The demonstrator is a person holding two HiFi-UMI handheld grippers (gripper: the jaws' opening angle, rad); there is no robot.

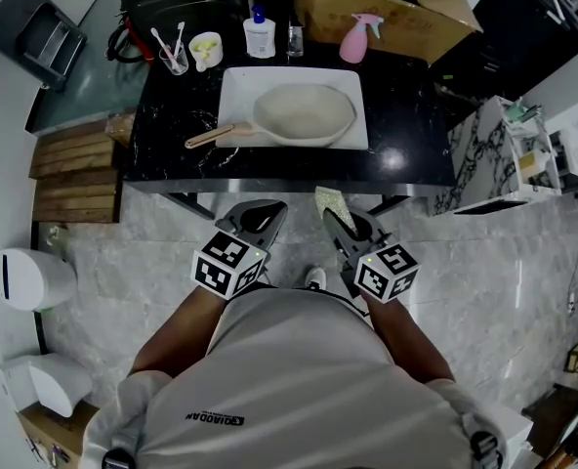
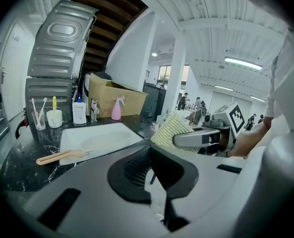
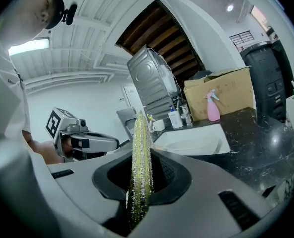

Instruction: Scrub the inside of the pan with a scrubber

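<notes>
One pan [image 1: 304,113] in basin [image 1: 235,91], toothbrushes [image 1: 160,39] in glass [image 1: 175,63]

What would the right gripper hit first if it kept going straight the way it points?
Probably the black marble counter near its front edge, or the white rectangular basin just beyond. The yellow mesh scrubber it grips would touch first. Depth is unclear.
</notes>
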